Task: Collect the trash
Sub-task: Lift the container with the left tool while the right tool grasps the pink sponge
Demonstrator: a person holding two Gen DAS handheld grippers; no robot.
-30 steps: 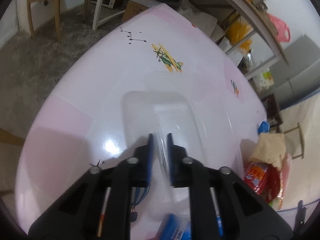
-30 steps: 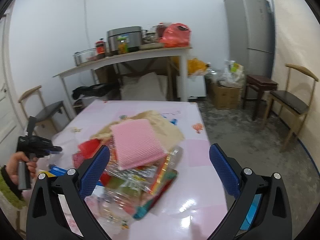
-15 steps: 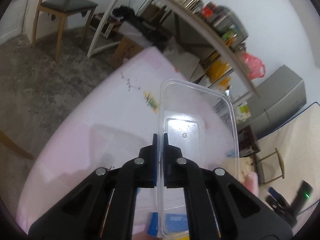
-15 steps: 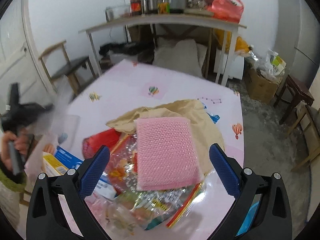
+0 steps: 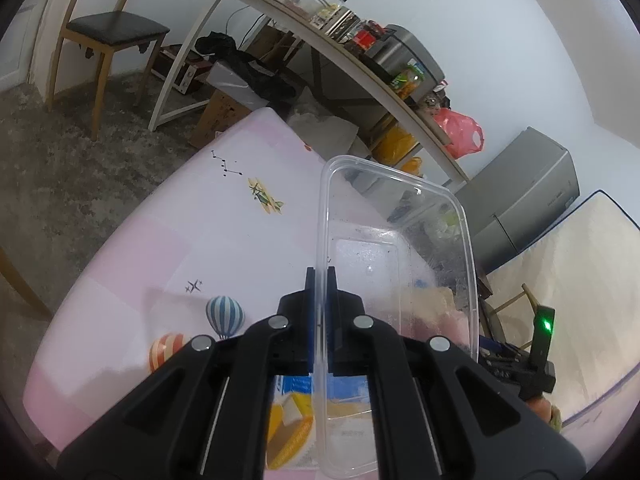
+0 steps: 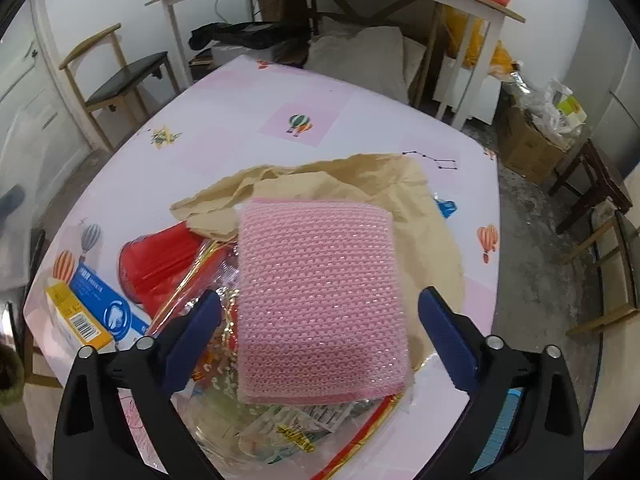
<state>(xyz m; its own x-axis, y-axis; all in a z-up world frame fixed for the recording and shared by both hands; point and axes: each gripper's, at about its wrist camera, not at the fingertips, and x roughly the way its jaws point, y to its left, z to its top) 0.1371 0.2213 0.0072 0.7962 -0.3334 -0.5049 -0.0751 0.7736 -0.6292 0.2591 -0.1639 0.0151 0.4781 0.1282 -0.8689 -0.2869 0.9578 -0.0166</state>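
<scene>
container (image 5: pixel 400 264): clear plastic, smudged
pad (image 6: pixel 320 300): pink bubble-wrap, glossy
tablecloth (image 6: pixel 240 120): shiny plastic
paper (image 6: pixel 420 208): tan, crumpled

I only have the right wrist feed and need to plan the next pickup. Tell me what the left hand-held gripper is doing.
Observer: The left hand-held gripper is shut on the rim of a clear plastic container, held up above the pink table.
Operator: Say whether anything is inside that container.
Observer: It looks empty, apart from dark specks on its walls.
Operator: Report what lies under the left hand-held gripper.
Observer: A blue and yellow box lies on the table edge just below it.
Operator: Give me the right hand-held gripper from that side.
Observer: Only its back end shows, with a green light; your own view shows the right hand-held gripper open over the pink bubble wrap.
</scene>
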